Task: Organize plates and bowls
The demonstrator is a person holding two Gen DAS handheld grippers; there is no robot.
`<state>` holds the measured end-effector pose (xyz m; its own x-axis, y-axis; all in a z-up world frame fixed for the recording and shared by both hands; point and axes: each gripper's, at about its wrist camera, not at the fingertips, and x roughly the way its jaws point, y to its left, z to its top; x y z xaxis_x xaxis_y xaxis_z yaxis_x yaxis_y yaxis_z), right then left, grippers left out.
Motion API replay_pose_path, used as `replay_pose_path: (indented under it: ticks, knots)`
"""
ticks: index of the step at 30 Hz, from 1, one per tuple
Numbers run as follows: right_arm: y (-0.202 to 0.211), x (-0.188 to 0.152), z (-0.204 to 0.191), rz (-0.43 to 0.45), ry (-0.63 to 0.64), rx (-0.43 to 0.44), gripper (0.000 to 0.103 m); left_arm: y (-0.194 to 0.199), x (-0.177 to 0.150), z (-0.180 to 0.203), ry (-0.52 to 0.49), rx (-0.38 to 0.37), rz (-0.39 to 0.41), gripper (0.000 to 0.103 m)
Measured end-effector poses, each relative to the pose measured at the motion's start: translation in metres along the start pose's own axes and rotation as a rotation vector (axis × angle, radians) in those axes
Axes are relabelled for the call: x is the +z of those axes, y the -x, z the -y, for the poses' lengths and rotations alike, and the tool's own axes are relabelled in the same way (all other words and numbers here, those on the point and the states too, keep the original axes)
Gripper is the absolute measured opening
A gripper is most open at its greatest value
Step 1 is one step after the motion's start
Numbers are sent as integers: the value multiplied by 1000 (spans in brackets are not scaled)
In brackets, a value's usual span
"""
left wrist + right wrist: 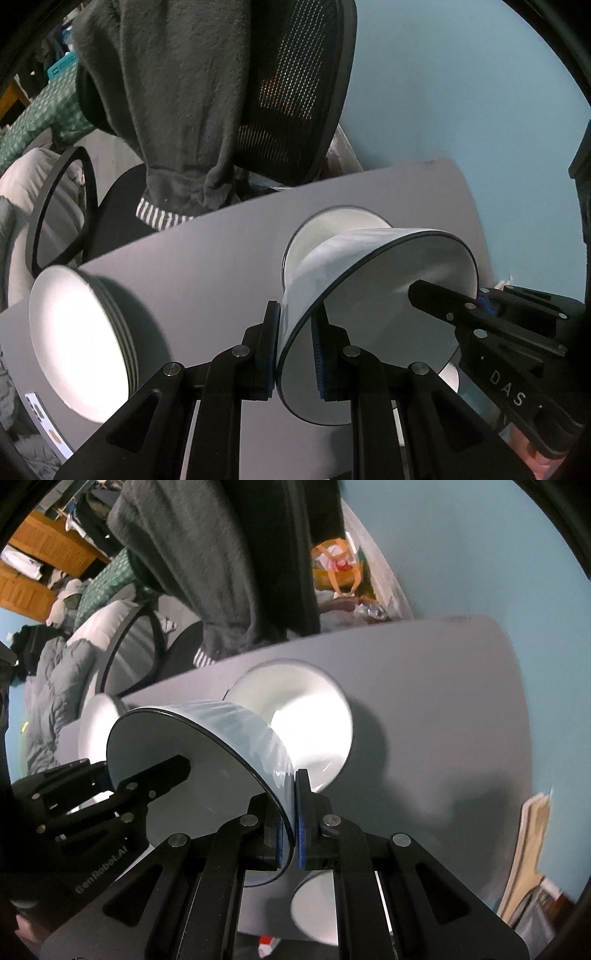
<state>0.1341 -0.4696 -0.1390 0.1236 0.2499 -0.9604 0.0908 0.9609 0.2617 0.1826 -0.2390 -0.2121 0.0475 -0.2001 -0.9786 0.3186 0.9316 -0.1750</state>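
A grey surface [207,266] fills the middle of both views, with a black mesh office chair [295,110] behind it and a dark grey garment [173,96] draped over the chair's back. On the left part of the surface sits a stack of white plates [81,343] with dark rims. Farther back, near the middle, rests a white bowl [306,720], empty. Lifted clear above the surface, in front of that bowl, is a second white bowl with a dark rim [373,295], tilted so its opening faces the cameras. It is carried by both tools at once. The left claw [295,347] is clenched on the bowl's wall at one side, one pad outside and one inside. The right claw [290,823] is clamped on the opposite side of the same rim in the same way. A small white round piece [314,904] lies at the near edge of the surface below the raised bowl; what it is cannot be told.
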Motion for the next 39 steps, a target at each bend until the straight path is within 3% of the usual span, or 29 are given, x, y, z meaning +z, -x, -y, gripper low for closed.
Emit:
replay_pose_path:
  ticks: [8,19,29,39]
  knots:
    - [-28,24,17,-56,-10,-1,6,-33,16,0,42,12,-61,16]
    - [-46,30,29,-116,-13,7,7,-37,22,8,16,103,-57,16]
    - [-46,29,21,-121,11,-15,21,-45,21,7,16,137,-78,18]
    - [-44,29,17,-121,4,-48,24,-36,20,1,46,123,-51,18]
